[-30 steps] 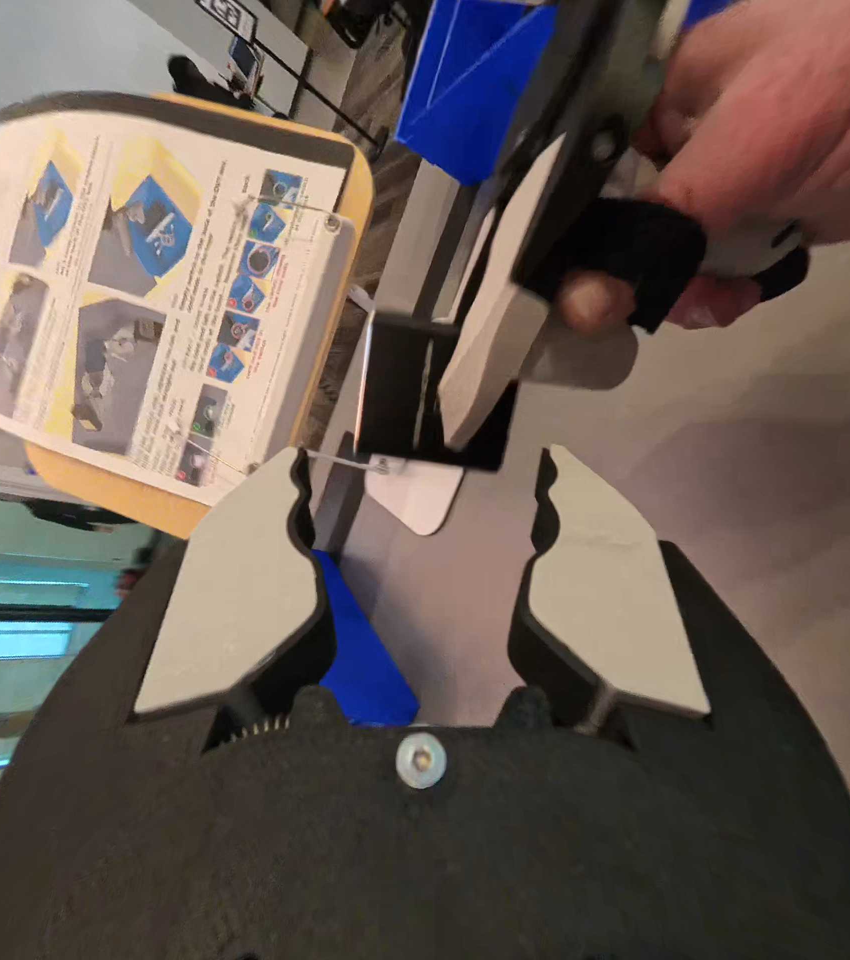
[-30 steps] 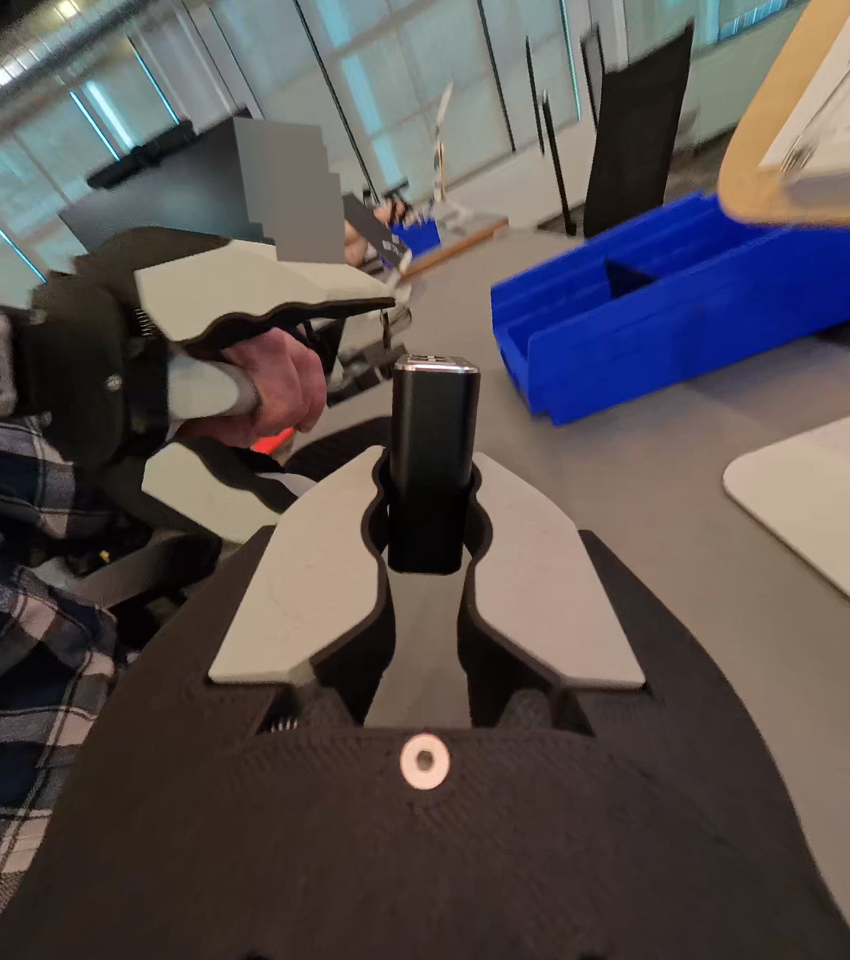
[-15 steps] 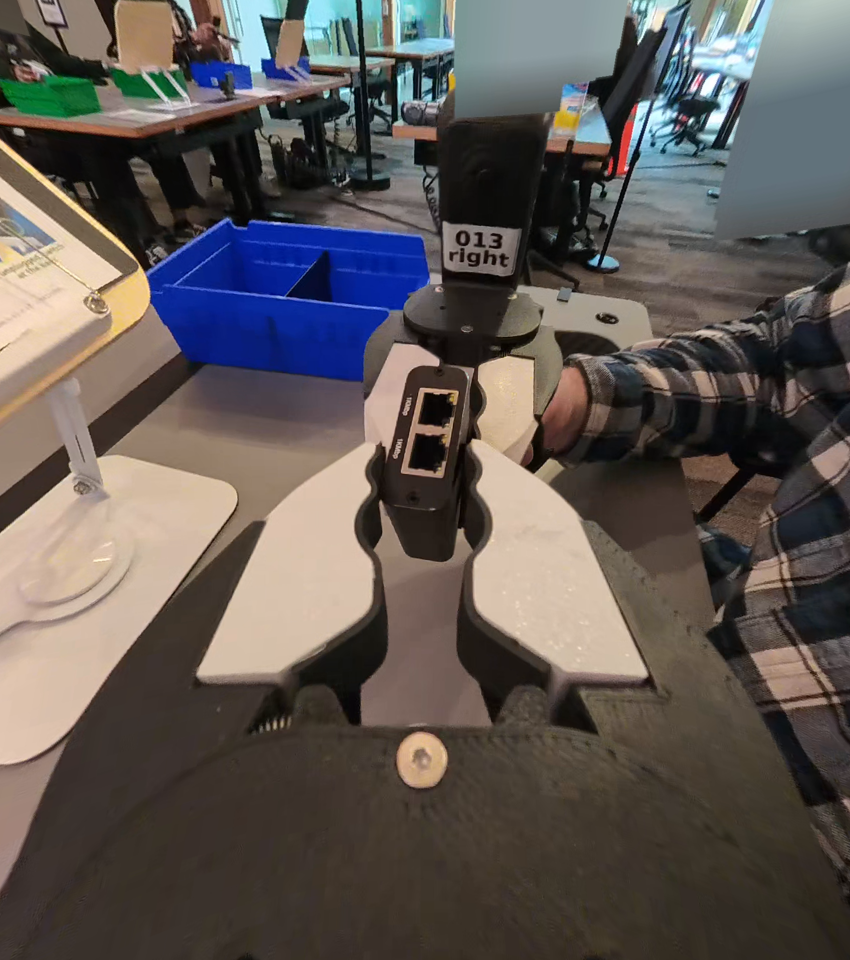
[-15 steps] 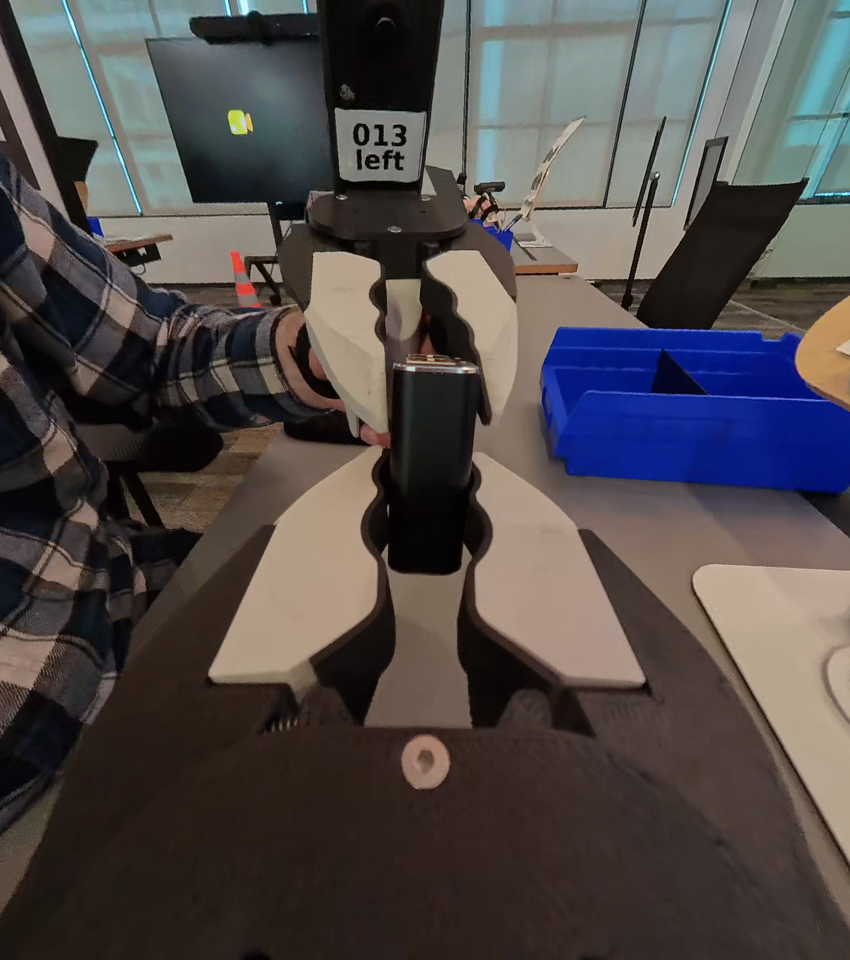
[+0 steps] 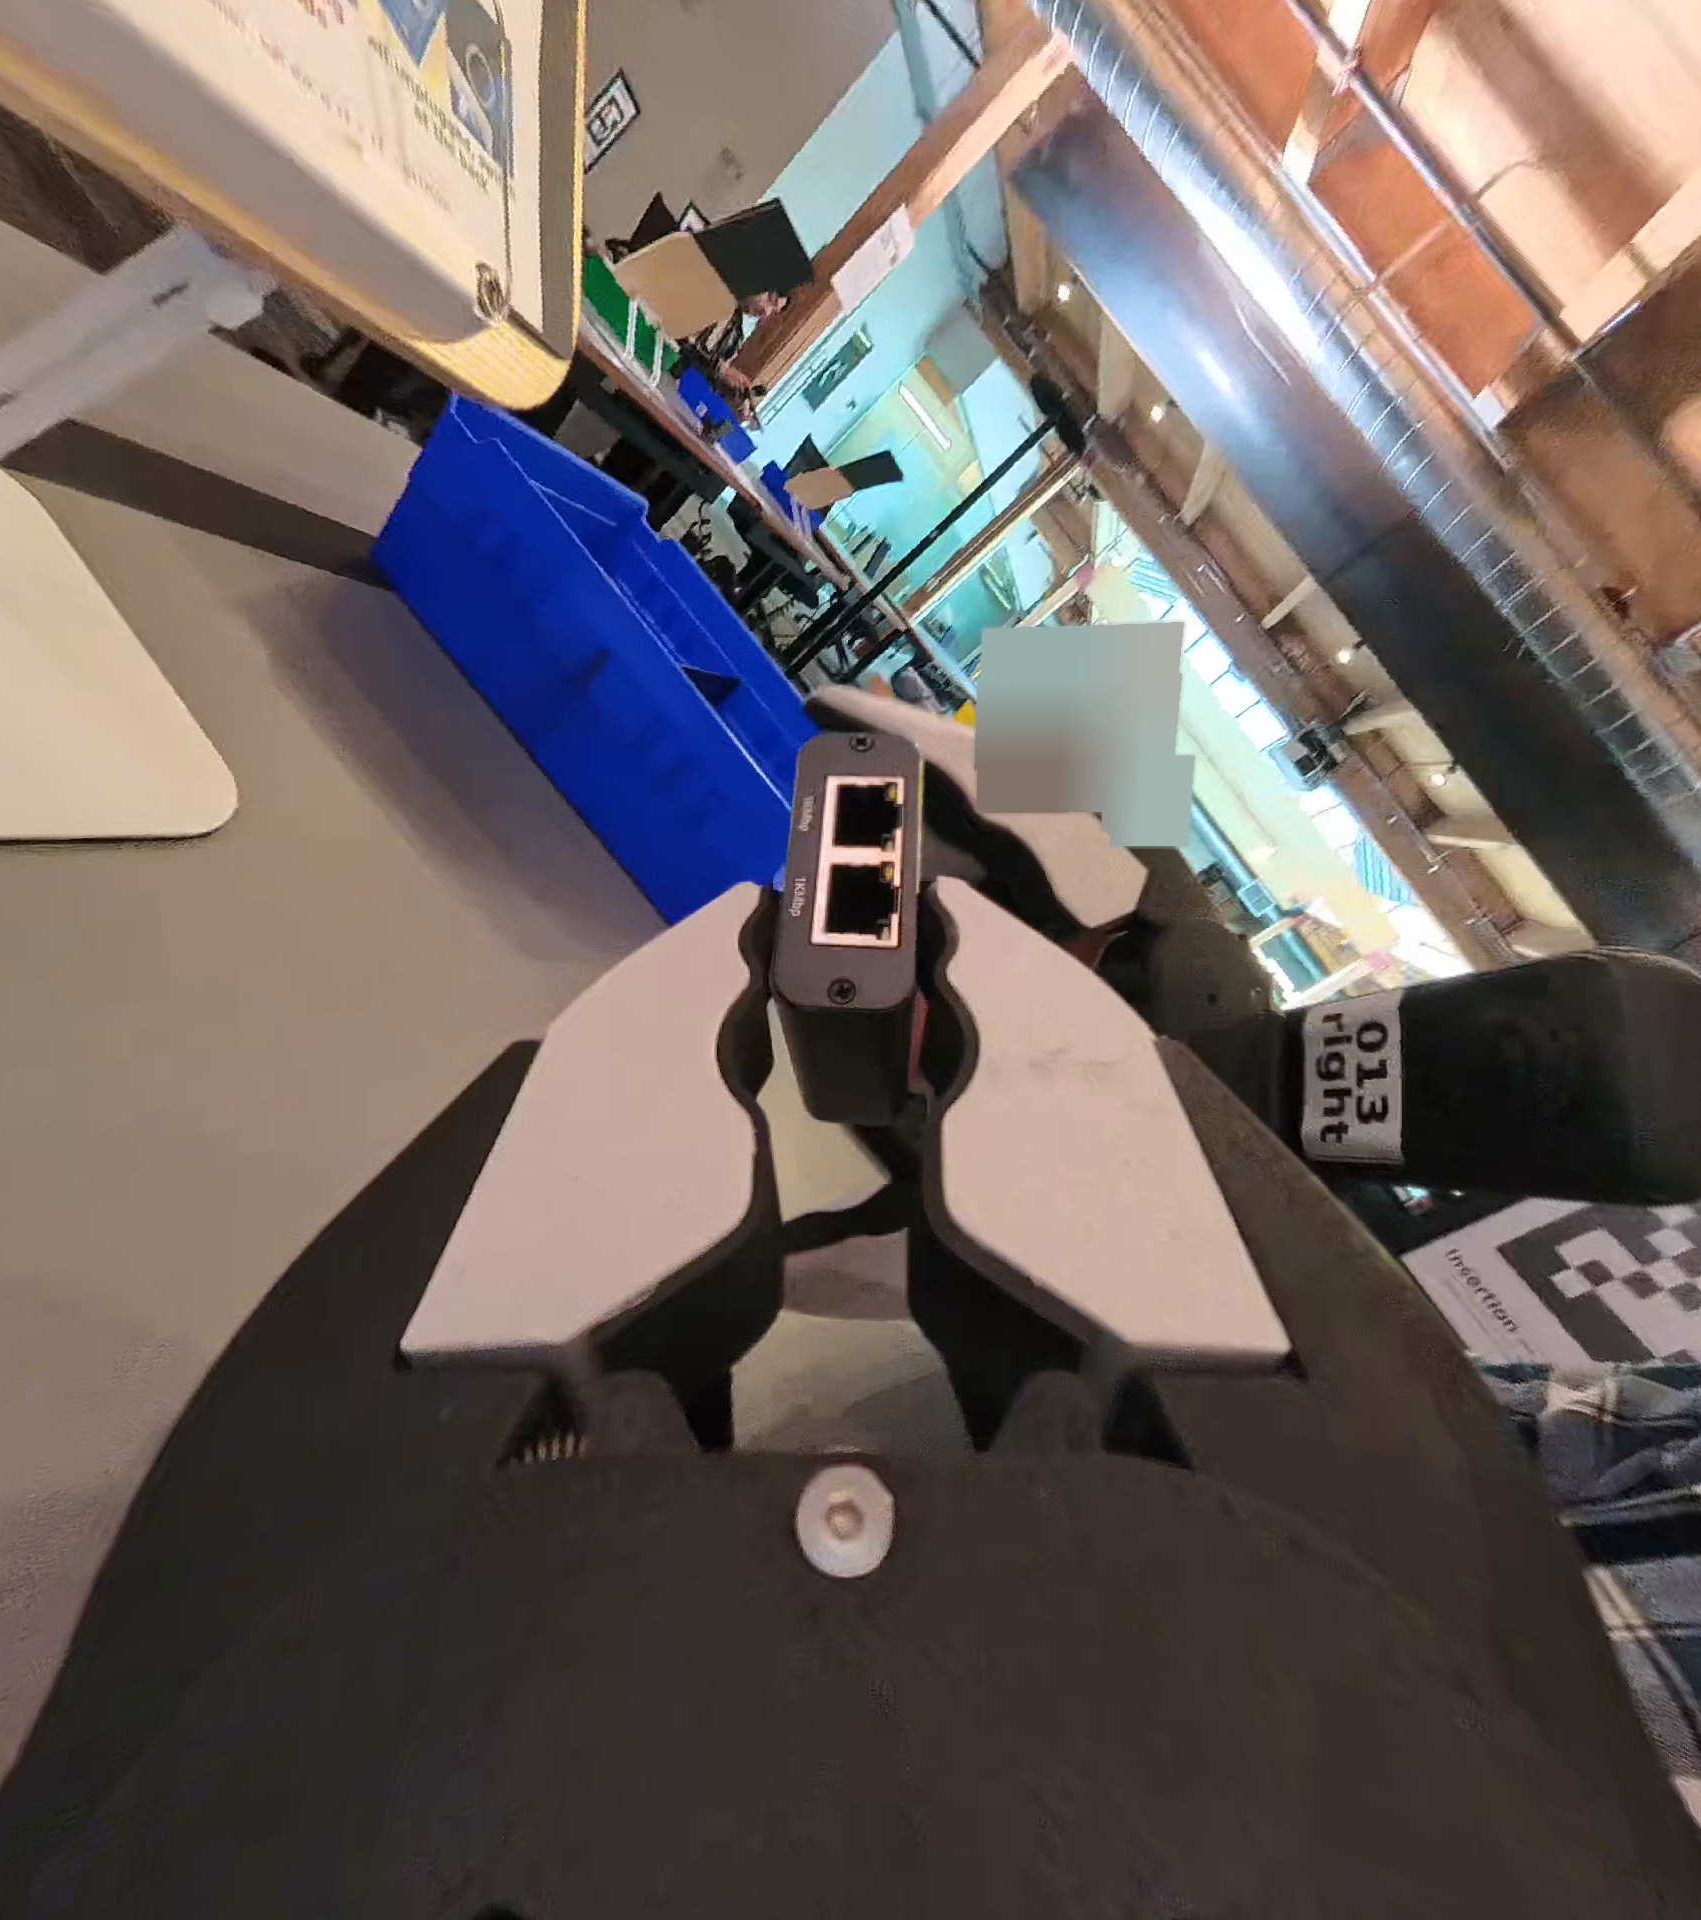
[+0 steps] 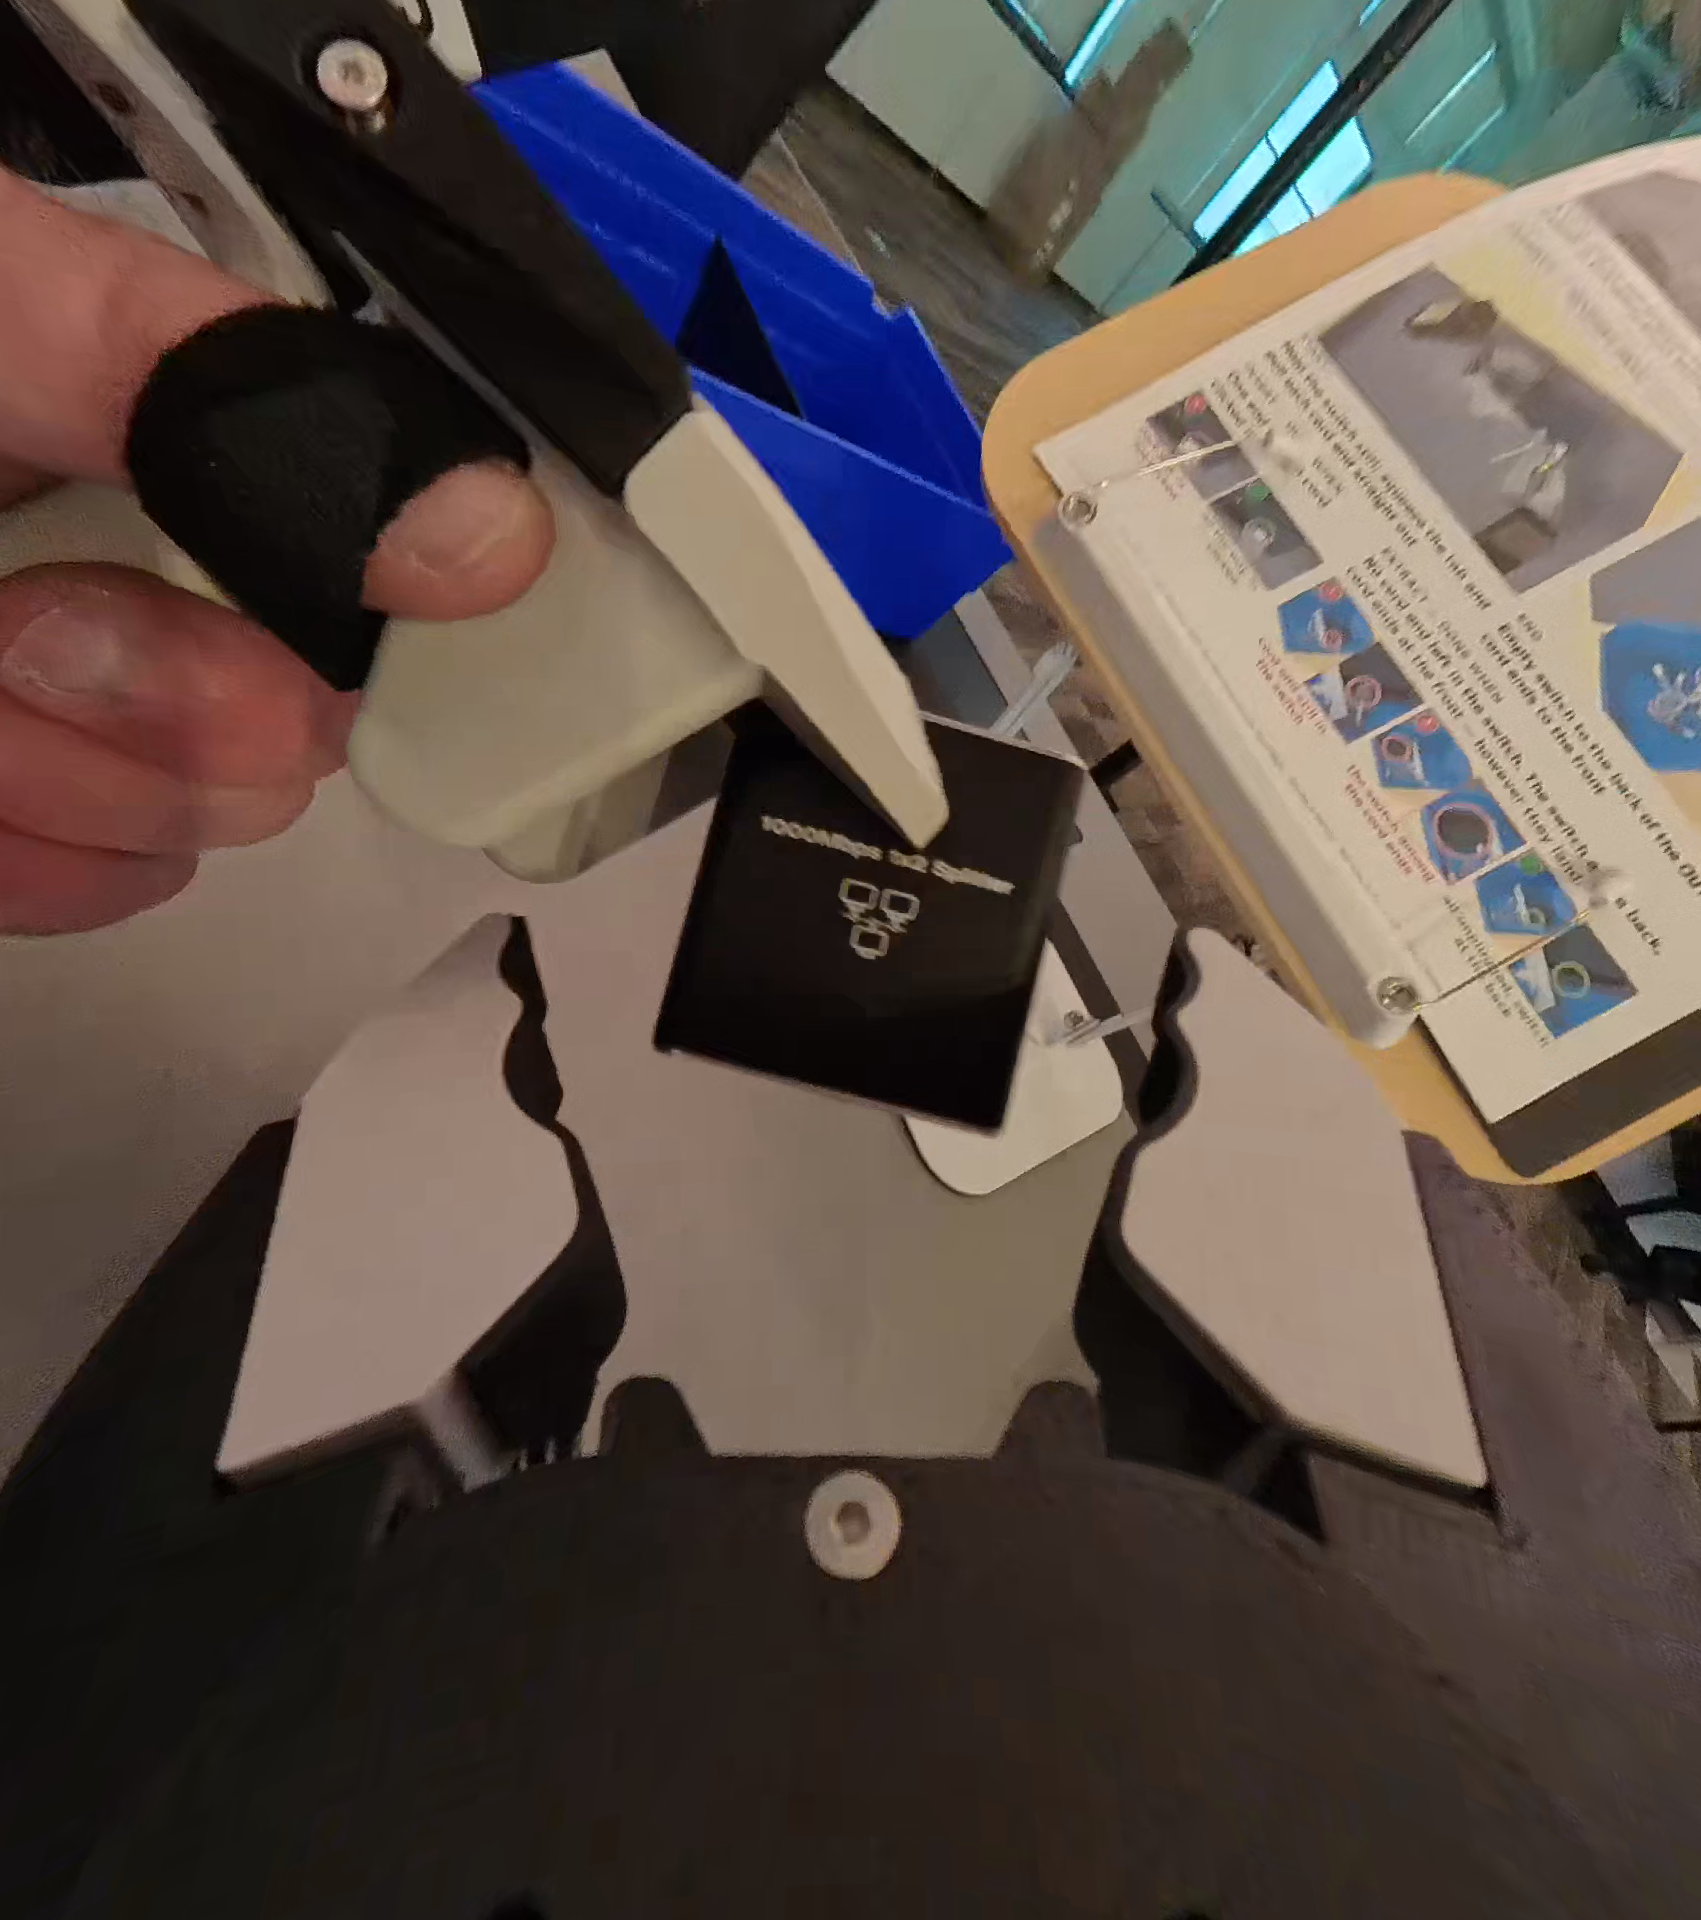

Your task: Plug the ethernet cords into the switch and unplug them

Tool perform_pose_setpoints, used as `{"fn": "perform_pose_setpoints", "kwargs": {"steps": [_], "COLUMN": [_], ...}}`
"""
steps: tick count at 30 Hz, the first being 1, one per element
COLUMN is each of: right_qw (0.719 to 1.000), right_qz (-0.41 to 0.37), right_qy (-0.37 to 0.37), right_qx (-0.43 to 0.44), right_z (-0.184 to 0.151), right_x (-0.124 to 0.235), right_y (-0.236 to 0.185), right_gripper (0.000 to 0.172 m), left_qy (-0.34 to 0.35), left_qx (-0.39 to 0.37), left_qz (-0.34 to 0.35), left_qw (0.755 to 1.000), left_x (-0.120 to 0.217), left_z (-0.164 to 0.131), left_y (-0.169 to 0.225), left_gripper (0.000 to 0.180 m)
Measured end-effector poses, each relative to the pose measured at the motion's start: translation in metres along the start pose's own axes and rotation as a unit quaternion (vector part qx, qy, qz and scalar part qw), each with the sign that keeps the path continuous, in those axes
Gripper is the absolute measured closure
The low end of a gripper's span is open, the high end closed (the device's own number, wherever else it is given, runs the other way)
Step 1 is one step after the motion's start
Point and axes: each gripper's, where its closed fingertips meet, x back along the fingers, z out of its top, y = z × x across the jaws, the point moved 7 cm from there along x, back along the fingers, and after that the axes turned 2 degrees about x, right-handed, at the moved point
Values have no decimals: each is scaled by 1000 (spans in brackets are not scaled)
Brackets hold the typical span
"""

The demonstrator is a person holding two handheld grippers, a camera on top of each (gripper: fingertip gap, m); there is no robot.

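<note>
Switch (image 5: 851, 914) clamped in left claw (image 5: 848, 935), right claw (image 6: 846, 997) open

**A count of what is on view**

One black switch (image 5: 851, 935) shows, with two sockets on its end face. Two grippers: the left gripper (image 5: 846, 914), its two fingers closed on the switch, and the right gripper (image 6: 851, 997), its two fingers spread apart. One blue bin (image 5: 565, 644) stands on one grey table (image 5: 150, 1039). One instruction sheet (image 6: 1511, 582) lies on one tan board (image 6: 1064, 416) with one white stand base (image 5: 15, 707). One hand (image 6: 46, 582) shows.
</note>
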Motion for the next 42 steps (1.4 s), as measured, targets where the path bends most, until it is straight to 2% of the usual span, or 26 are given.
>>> {"fn": "perform_pose_setpoints", "kwargs": {"steps": [1, 3, 5, 8, 10, 13, 16, 19, 20, 22, 25, 28, 31, 34, 35, 37, 42], "right_qw": [1000, 998, 997, 997, 996, 990, 973, 946, 940, 936, 943, 966, 962, 950, 950, 948, 950], "right_qz": [8, 17, 14, 15, 45, 95, 193, 265, 279, 286, 235, 115, 11, -62, -71, -90, -96], "right_qy": [-16, -64, -76, -81, -75, -96, -99, -122, -127, -127, -133, -103, -76, -78, -84, -87, -80], "right_qx": [-6, -21, -27, -6, -9, 27, 82, 145, 150, 160, 197, 209, 262, 295, 292, 293, 286], "right_z": [-3, -12, -16, -18, -20, -28, -33, -37, -38, -36, -38, -32, -28, -30, -33, -37, -42], "right_x": [-3, -10, -8, -4, -2, 2, 10, 17, 19, 21, 18, 23, 37, 37, 35, 33, 34], "right_y": [-3, -6, -4, -3, -3, 1, -5, -12, -11, -8, -6, 6, 0, -17, -21, -25, -24], "right_gripper": [66, 77, 89, 91, 91, 91, 91, 91, 91, 91, 83, 70, 62, 76, 88, 122, 130], "left_qy": [-3, -6, -3, -14, -18, -45, -128, -185, -183, -173, -144, -110, -89, -65, -60, -55, -39], "left_qx": [-10, -25, -42, -56, -66, -86, -79, -54, -40, 25, 50, 101, 146, 185, 192, 205, 225], "left_qz": [5, 15, 27, 27, 20, 17, 2, -13, -15, -42, -39, -50, -54, -59, -56, -56, -54], "left_qw": [1000, 1000, 999, 998, 997, 995, 989, 981, 982, 984, 988, 988, 984, 979, 978, 976, 972], "left_x": [-3, -7, -8, -11, -10, -5, -14, -22, -21, -22, -24, -22, -20, -23, -25, -29, -31], "left_z": [-3, -9, -12, -16, -18, -15, -21, -28, -26, -28, -28, -26, -27, -32, -35, -41, -45], "left_y": [2, 7, 9, 11, 12, 12, 13, 10, 6, 1, -4, -11, -17, -18, -18, -18, -20], "left_gripper": [156, 156, 156, 156, 156, 126, 108, 129, 153, 155, 156, 156, 157, 157, 157, 157, 154]}}
